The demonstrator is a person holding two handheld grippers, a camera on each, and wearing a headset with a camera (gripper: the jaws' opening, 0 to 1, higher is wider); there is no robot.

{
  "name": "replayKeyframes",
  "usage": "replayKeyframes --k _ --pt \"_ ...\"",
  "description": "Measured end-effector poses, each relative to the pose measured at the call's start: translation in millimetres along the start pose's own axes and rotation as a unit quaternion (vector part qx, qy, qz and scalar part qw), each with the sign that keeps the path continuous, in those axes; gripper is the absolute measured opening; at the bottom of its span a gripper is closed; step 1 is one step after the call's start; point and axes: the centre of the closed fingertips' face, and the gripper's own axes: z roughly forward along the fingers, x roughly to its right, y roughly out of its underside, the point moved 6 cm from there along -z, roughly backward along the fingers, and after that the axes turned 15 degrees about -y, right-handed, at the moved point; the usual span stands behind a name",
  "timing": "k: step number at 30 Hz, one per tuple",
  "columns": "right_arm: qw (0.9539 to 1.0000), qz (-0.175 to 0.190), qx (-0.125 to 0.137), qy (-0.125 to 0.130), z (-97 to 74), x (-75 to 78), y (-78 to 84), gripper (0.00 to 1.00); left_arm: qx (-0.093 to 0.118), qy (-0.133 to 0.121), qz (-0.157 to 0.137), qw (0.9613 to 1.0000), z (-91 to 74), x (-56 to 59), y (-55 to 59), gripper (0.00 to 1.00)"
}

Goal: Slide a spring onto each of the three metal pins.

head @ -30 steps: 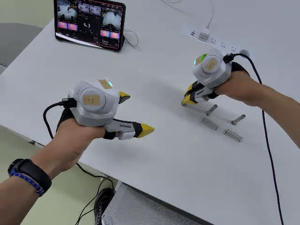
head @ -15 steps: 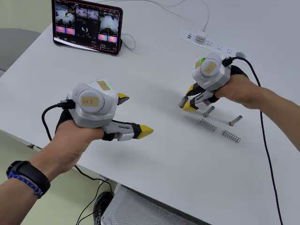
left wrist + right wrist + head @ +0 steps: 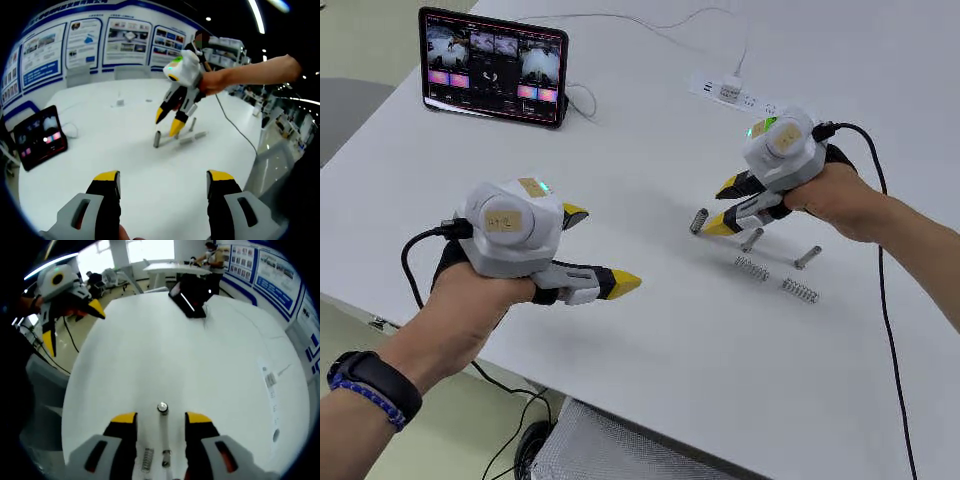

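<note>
One sprung pin (image 3: pixel 699 221) stands on the table (image 3: pixel 620 130), just off the tips of the right claw (image 3: pixel 720 207), which is released and empty. The left claw (image 3: pixel 600 248) hovers released. Two bare pins (image 3: pixel 752 239) and two springs (image 3: pixel 751 268) lie close by, so the next move is probably to grasp a spring.

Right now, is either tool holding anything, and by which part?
Nothing is held. The left tool and right tool are both open; a pin stands loose between the right one's tips.
</note>
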Motion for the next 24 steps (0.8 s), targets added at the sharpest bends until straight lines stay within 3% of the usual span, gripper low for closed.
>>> replayKeyframes --k 3,9,14,24 --pt "0.9993 0.017 0.034 0.004 -4.5 -5.5 -2.7 0.4 0.001 0.001 0.001 1.0 -1.3 1.5 -1.2 0.71" --pt "0.9974 0.033 0.064 0.012 -10.0 -13.0 0.2 0.4 0.003 -0.001 0.0 1.0 -3.6 2.4 -1.9 0.71" --pt "0.9919 0.057 0.111 0.022 -14.6 -12.8 1.6 0.4 0.005 -0.002 -0.004 1.0 -4.8 2.8 -1.5 0.71" --pt "0.9848 0.078 0.148 0.046 -24.8 -29.3 4.5 0.42 0.006 -0.005 -0.006 1.0 -2.6 1.9 -2.5 0.71"
